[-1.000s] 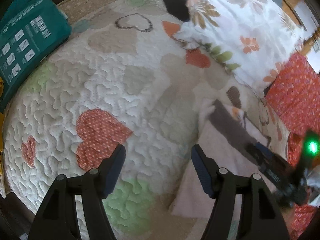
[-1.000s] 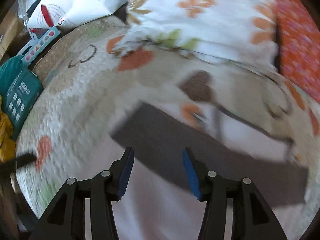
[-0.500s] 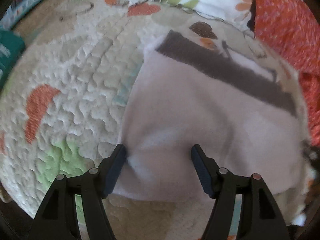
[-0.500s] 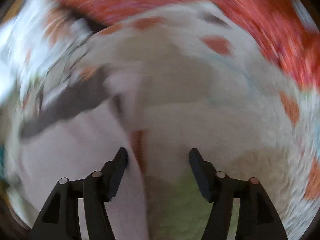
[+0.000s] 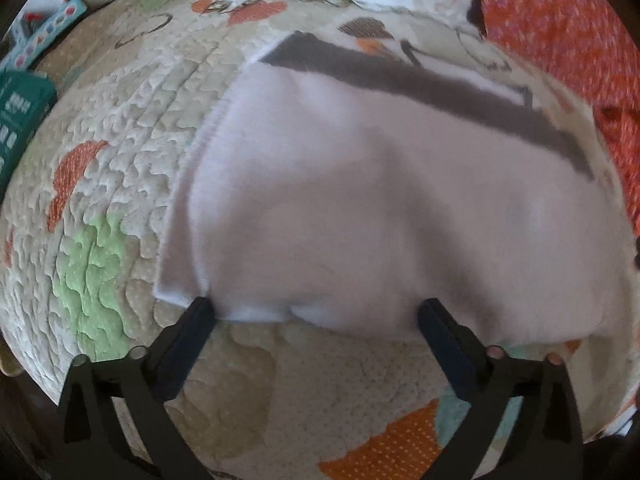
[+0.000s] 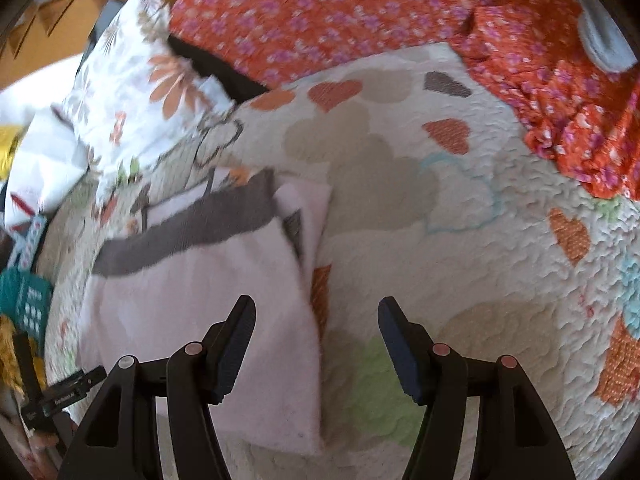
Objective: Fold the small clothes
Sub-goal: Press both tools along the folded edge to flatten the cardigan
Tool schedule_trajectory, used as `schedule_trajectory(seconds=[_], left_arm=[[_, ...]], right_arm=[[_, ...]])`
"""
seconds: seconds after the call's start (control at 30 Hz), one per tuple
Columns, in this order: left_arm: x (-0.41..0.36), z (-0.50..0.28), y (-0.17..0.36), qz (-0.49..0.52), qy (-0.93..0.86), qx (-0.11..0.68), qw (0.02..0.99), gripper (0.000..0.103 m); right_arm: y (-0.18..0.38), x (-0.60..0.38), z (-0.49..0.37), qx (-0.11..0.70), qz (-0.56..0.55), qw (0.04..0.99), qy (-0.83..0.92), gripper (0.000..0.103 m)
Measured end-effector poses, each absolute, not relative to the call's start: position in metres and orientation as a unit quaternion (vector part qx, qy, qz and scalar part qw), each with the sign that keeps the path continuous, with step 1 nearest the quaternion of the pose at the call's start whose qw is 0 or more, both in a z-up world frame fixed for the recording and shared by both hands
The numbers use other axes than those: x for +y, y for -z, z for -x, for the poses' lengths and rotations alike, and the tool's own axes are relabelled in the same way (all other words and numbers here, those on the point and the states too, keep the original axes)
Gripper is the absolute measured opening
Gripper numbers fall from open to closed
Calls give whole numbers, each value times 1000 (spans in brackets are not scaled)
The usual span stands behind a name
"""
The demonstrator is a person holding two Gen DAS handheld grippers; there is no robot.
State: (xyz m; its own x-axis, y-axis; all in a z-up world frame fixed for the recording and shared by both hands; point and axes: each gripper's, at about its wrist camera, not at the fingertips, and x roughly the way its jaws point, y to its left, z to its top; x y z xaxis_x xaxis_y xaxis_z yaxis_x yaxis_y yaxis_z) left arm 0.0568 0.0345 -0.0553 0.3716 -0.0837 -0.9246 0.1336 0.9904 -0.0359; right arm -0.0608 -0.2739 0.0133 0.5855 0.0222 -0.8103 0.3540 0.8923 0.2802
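Note:
A small pale pink garment (image 5: 360,200) with a dark grey band (image 5: 420,80) along its far edge lies flat on the quilted heart-pattern bedspread (image 5: 120,160). My left gripper (image 5: 316,312) is open, its fingertips at the garment's near edge, one at the near left corner. In the right wrist view the garment (image 6: 192,300) lies left of centre, with a folded layer showing at its right edge. My right gripper (image 6: 316,316) is open and empty over the garment's right edge, and the left gripper's body (image 6: 60,396) shows at the far left.
A white floral pillow (image 6: 132,92) and an orange flowered cloth (image 6: 400,12) lie at the far side of the bed. A teal package (image 5: 20,120) sits at the left. The bedspread (image 6: 460,240) extends to the right of the garment.
My left gripper swung from the bare quilt onto the garment and now sits at its near edge. My right gripper swung away from the grey band to the garment's right edge. Both stayed open.

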Motion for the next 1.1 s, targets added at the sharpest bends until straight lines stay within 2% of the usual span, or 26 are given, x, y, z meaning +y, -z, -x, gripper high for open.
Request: schedule_trajectory(seconds=[0.27,0.3,0.43,0.6,0.87,1.1], left_arm=[[36,-53,58,-28,68,549,832,103],[35,-53,58,-30,67,547,834,103],[31,-44,59,-41,54,530,845,103],[35,-46,59,-22,48,533,844,103],[37,-47,59,-12,48,534,844,103],[38,-47,45,-7,63,526,848,103]], right_arm=[[27,-221,33,518,-132,842,65,70],[35,-216,29,532,-125,835,64,72],[44,-206,21,544,-120,828,64,93],[50,-195,19,538,-106,834,70,103],[52,-204,18,531,-156,828,84,103],[55,-198,10,558,-121,817,75,103]])
